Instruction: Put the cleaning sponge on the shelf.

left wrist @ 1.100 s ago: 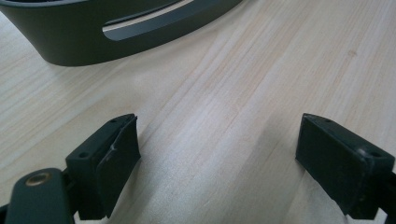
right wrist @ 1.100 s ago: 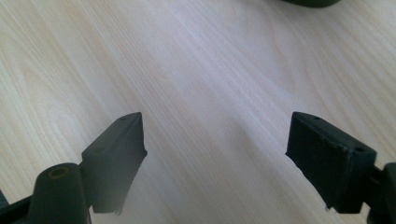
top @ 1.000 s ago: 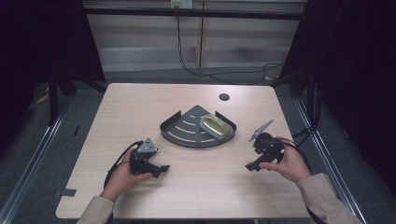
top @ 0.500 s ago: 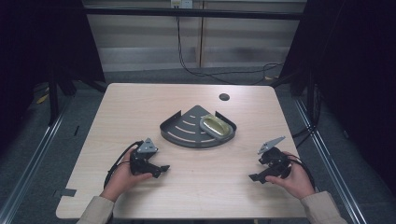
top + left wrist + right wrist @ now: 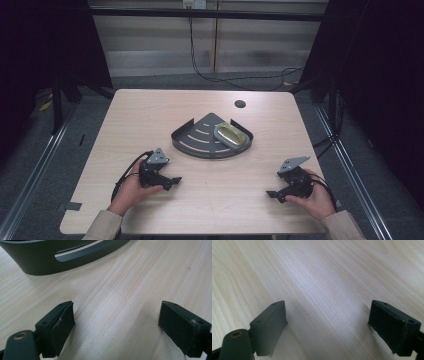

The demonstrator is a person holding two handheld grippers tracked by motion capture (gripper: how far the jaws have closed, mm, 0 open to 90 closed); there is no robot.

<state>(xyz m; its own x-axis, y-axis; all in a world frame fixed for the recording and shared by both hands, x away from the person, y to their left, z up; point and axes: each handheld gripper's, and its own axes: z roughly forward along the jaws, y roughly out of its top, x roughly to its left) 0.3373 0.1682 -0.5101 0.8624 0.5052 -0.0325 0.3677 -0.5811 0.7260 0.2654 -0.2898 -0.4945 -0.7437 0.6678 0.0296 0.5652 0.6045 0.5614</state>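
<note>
Your right gripper (image 5: 272,194) has dropped to the counter (image 5: 210,200), its empty jaws just widening; your left gripper (image 5: 176,181) rests released. Well ahead, the tray (image 5: 192,137) holds a gold soap dish (image 5: 230,135), long axis diagonal.

High view overhead, facing forward-down; gripper views close above table (image 5: 150,110).

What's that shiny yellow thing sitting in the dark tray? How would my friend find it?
Look at the middle of the light wooden table, where a dark grey fan-shaped metal tray with slots lies. Against its right-hand rim rests a glossy yellow-gold oval lump in a pale grey dish. It is the only shiny, golden thing there; everything near it is dark grey or plain wood.
</note>
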